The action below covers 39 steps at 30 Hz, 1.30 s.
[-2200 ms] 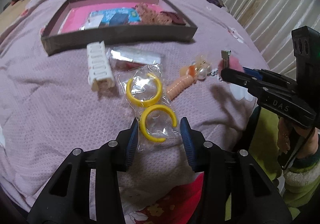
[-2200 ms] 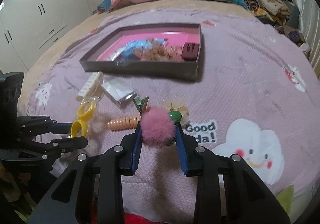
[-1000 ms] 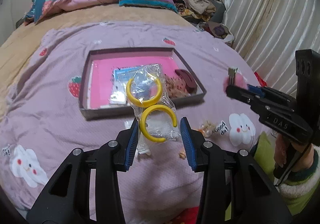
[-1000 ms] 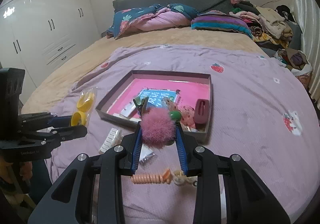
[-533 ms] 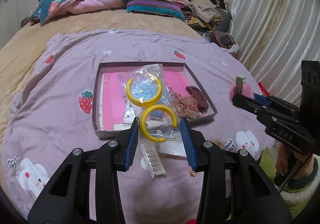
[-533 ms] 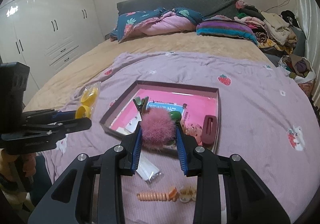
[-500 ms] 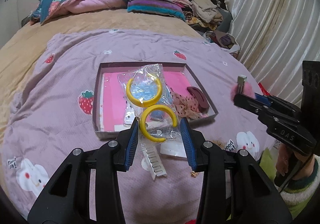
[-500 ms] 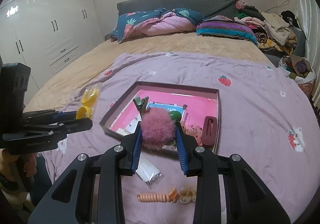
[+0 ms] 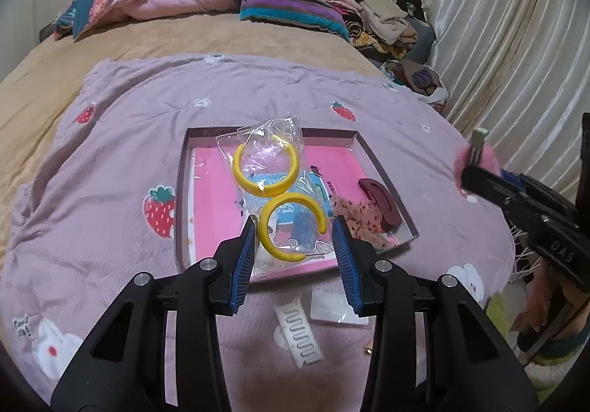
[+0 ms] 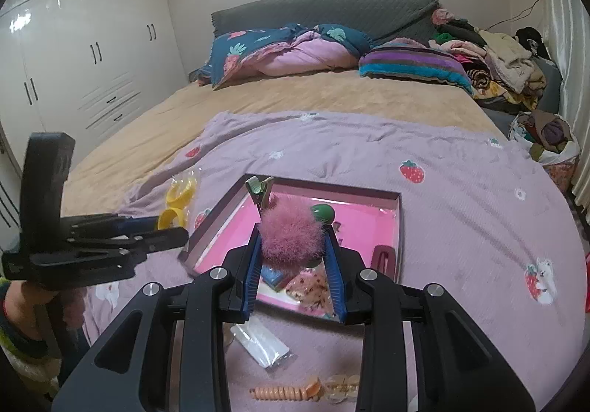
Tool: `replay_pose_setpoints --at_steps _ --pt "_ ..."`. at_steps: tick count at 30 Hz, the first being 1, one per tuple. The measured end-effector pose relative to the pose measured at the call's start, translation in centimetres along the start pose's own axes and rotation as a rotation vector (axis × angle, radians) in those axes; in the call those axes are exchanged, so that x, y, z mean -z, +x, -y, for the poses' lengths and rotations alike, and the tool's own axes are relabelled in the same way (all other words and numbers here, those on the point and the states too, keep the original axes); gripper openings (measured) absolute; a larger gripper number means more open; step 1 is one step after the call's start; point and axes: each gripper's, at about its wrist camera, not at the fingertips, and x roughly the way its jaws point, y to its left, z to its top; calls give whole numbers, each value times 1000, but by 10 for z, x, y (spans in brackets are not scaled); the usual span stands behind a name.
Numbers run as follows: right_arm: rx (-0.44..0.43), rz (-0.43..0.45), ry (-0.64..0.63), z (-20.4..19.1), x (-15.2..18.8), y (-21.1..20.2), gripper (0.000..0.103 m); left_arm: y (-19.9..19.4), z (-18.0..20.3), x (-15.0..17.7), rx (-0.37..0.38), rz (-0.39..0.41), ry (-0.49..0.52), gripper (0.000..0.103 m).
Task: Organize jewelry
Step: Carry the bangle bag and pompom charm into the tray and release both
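My left gripper is shut on a clear bag that holds two yellow hoop earrings. It hangs above the pink-lined box on the purple blanket. My right gripper is shut on a pink pompom hair clip, whose green metal clip sticks up. It hovers over the near edge of the same box. In the left wrist view the right gripper is at the far right. In the right wrist view the left gripper and its bag are on the left.
Inside the box lie a dark red hair clip, a spotted scrunchie and blue packets. On the blanket in front lie a white comb clip, a clear packet, an orange spiral tie and beads. Pillows and clothes crowd the bed's head.
Both grippers have carried their loads forward, from short of the box to over it. The loose items on the blanket now lie under and behind the fingers. Neither grip has changed.
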Motion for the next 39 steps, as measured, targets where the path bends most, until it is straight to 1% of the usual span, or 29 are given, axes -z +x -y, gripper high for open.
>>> replay_pose_setpoints --at_steps 4,8,16,26,33,39 --pt "12 -4 4 5 -10 5 30 16 -4 -5 -6 -23 -2 32" --pt "29 -24 2 11 -15 16 30 37 -11 -4 -15 -64 -9 33" --pt "51 -102 31 26 -5 56 30 73 -27 6 -55 -132 -15 33" --pt "47 -174 40 30 7 97 30 95 -37 14 -67 -170 -16 33" --pt "34 -205 47 27 13 116 30 102 -45 18 -75 -178 -24 33" --pt "21 -212 34 20 13 124 30 101 -53 21 -86 -180 -34 34"
